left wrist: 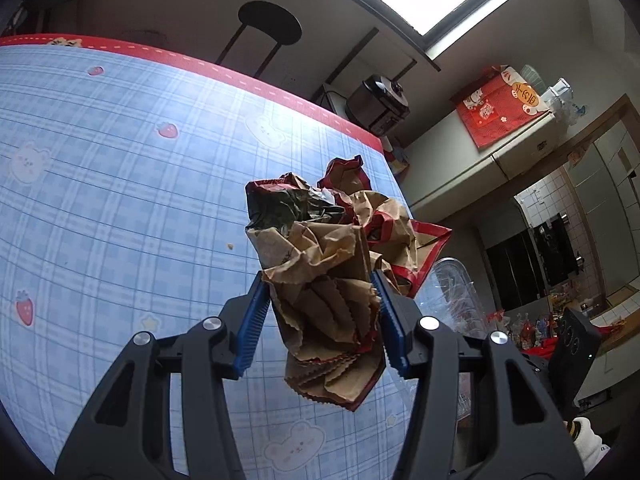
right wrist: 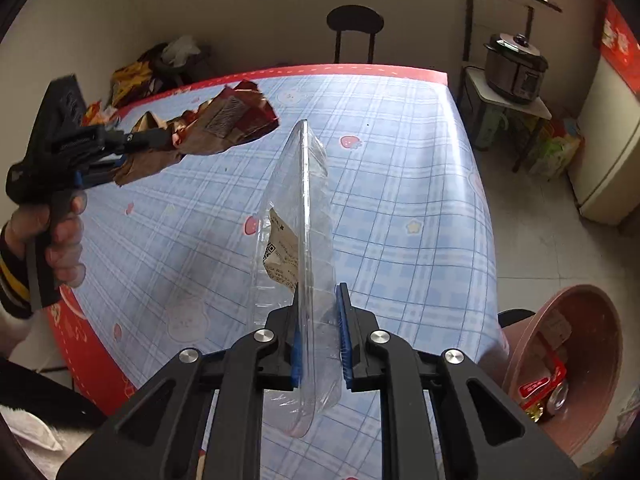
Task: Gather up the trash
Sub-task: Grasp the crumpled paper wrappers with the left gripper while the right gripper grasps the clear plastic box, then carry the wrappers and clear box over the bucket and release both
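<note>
My left gripper (left wrist: pixel 320 292) is shut on a crumpled brown and red paper bag (left wrist: pixel 328 264) and holds it above the blue checked tablecloth (left wrist: pixel 120 184). The same gripper (right wrist: pixel 144 140) and bag (right wrist: pixel 216 128) show at the left of the right wrist view, held in a hand. My right gripper (right wrist: pixel 318 300) is shut on a clear plastic container (right wrist: pixel 300 216) with a paper label, held edge-up above the table. A pink bin (right wrist: pixel 600 364) with some trash inside stands on the floor at the lower right.
A black stool (right wrist: pixel 355 28) stands beyond the table's far red edge. A cooker (right wrist: pixel 516 68) sits on a small side table at the right. A white fridge (right wrist: pixel 612 152) stands at the far right. Snack bags (right wrist: pixel 132 76) lie beyond the table's left corner.
</note>
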`<act>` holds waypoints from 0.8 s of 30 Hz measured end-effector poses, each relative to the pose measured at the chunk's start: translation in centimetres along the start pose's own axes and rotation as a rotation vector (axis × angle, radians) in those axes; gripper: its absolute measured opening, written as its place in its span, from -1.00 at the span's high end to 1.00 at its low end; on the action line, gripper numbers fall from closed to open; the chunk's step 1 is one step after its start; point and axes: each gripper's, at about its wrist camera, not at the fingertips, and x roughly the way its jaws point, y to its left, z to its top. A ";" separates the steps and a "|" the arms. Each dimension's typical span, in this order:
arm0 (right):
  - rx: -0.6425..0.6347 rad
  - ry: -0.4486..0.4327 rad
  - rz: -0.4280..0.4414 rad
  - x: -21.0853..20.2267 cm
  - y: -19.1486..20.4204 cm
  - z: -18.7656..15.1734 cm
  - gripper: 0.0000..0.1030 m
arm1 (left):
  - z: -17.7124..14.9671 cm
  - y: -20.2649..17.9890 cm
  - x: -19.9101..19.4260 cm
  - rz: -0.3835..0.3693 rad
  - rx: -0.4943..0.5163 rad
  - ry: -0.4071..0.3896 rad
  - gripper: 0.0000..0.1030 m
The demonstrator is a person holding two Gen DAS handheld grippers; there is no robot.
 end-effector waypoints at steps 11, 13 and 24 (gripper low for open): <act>0.246 -0.210 0.050 -6.4 -3.5 -5.1 0.69 | -4.2 -1.9 -9.4 0.085 0.042 -0.141 -0.03; 0.265 -0.243 0.027 -8.1 -4.7 -5.8 0.69 | -4.6 -2.9 -10.3 0.082 0.056 -0.151 -0.03; 0.405 -0.343 -0.217 -16.1 -14.8 -10.6 0.69 | -6.2 -10.4 -9.9 0.015 0.130 -0.154 -0.03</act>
